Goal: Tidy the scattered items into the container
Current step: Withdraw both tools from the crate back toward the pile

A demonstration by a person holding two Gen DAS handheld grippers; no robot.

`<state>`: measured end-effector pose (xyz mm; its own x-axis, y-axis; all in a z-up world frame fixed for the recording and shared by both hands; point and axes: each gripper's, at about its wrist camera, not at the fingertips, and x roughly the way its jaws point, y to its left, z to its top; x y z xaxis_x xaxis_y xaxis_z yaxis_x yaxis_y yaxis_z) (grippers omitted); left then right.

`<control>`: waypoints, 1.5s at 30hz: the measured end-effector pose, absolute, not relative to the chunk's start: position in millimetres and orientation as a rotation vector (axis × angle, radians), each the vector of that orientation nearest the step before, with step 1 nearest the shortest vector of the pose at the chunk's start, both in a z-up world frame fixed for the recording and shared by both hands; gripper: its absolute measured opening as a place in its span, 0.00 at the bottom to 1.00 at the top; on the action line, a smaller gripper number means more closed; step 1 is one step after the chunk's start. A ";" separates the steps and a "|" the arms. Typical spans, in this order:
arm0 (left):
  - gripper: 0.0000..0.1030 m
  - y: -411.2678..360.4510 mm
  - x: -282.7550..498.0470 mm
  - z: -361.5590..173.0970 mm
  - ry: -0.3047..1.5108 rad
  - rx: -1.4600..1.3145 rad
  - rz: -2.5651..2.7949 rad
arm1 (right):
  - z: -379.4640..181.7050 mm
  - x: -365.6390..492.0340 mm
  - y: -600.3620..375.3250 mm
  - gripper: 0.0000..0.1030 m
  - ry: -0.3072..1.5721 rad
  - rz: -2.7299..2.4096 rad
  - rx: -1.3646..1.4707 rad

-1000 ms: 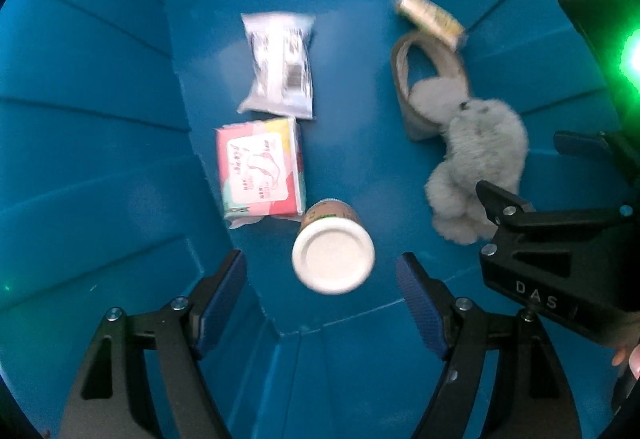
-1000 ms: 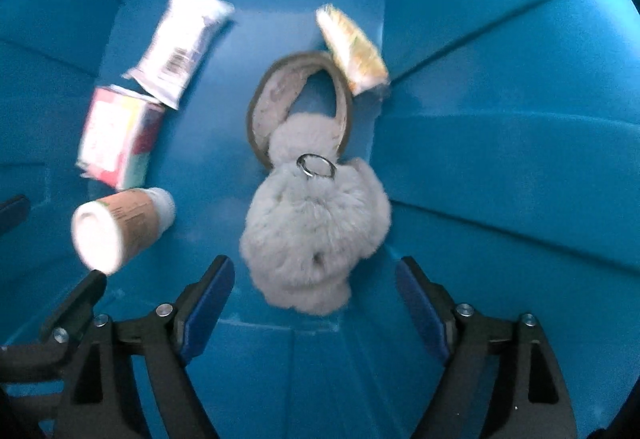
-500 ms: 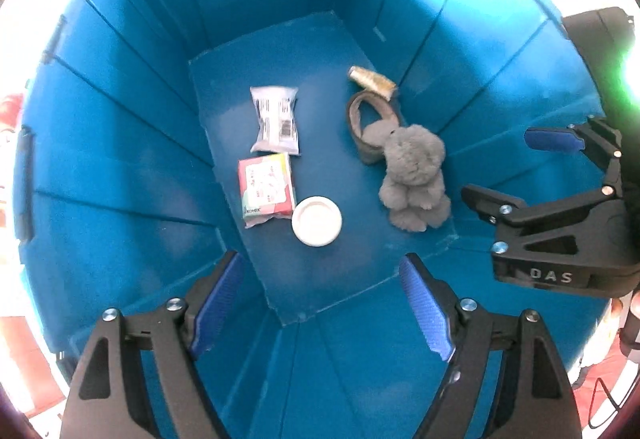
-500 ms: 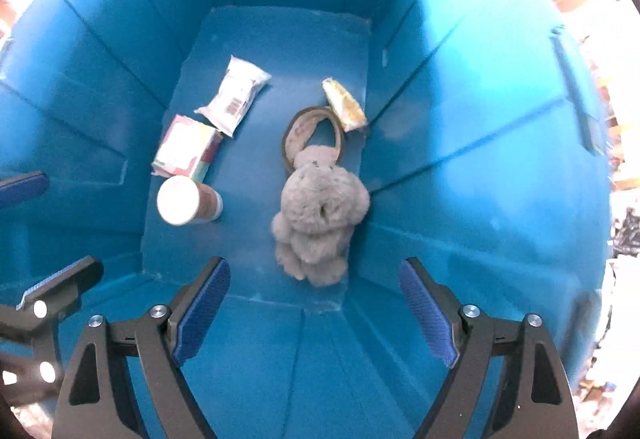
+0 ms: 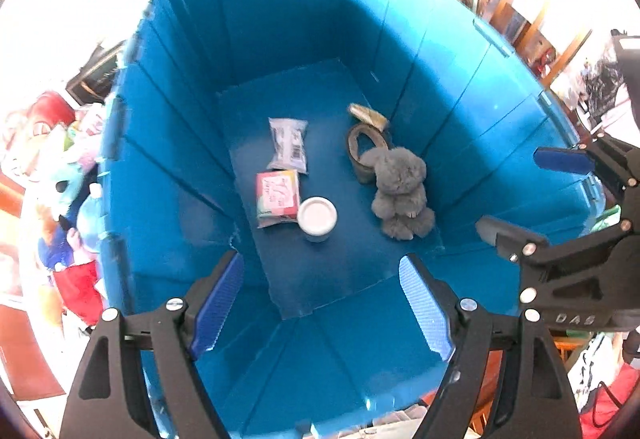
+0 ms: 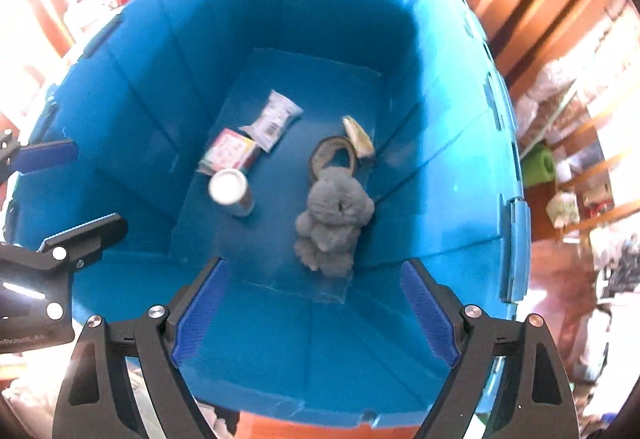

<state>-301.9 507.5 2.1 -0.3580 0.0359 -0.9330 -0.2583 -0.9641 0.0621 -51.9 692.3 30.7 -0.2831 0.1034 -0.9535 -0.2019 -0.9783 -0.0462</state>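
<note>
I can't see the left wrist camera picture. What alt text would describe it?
A deep blue bin holds a grey plush bunny, a white-lidded cup, a pink packet and a clear wrapper. The open, empty left gripper hangs above; the right gripper shows at right.

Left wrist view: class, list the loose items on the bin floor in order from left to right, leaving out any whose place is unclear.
Pink packet → white-lidded cup → grey plush rabbit.

A deep blue plastic container [image 5: 460, 87] holds six items on its floor. A grey plush bunny [image 5: 400, 191] sits by a brown loop strap [image 5: 360, 143] and yellow packet [image 5: 368, 115]; opposite lie a clear wrapper [image 5: 288, 143], pink pack [image 5: 278, 197] and white-lidded jar [image 5: 317, 217], upright.
</note>
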 end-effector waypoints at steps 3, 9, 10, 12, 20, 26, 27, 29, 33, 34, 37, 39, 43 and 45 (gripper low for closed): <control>0.78 494.6 -289.5 11.1 0.280 -1.646 2.459 | 41.1 -50.9 675.7 0.86 0.098 2.394 -1.730; 0.78 453.6 -263.5 31.2 0.212 -1.586 2.517 | 62.2 -55.9 633.2 0.86 0.035 2.447 -1.680; 0.78 444.4 -259.1 34.8 0.201 -1.574 2.529 | 65.2 -57.9 624.2 0.86 0.032 2.456 -1.670; 0.78 425.6 -251.9 40.1 0.176 -1.554 2.552 | 70.6 -62.5 605.6 0.87 0.036 2.480 -1.647; 0.78 317.6 -212.6 55.5 0.092 -1.521 2.634 | 84.2 -86.5 513.5 0.95 0.047 2.552 -1.570; 0.78 226.4 -176.4 49.7 0.044 -1.545 2.686 | 86.8 -106.6 432.9 0.95 0.047 2.605 -1.531; 0.78 213.6 -171.4 47.5 0.042 -1.550 2.693 | 85.8 -110.4 420.0 0.95 0.055 2.613 -1.527; 0.78 186.4 -159.4 43.4 0.050 -1.554 2.713 | 81.1 -119.2 394.1 0.95 0.059 2.625 -1.523; 0.78 140.7 -140.3 34.7 0.082 -1.516 2.786 | 67.7 -138.8 349.6 0.95 0.087 2.640 -1.507; 0.78 130.5 -136.9 32.8 0.082 -1.504 2.800 | 64.4 -143.8 341.8 0.95 0.093 2.637 -1.507; 0.78 102.1 -130.6 27.1 0.063 -1.487 2.831 | 52.2 -159.9 322.2 0.95 0.101 2.620 -1.509; 0.78 86.2 -128.7 22.4 0.060 -1.478 2.848 | 43.9 -170.3 312.7 0.95 0.099 2.608 -1.515; 0.78 59.3 -130.5 10.8 0.038 -1.460 2.886 | 25.3 -191.1 301.1 0.95 0.102 2.576 -1.532; 0.78 49.0 -134.1 2.8 0.019 -1.454 2.895 | 14.9 -199.9 298.8 0.95 0.099 2.565 -1.535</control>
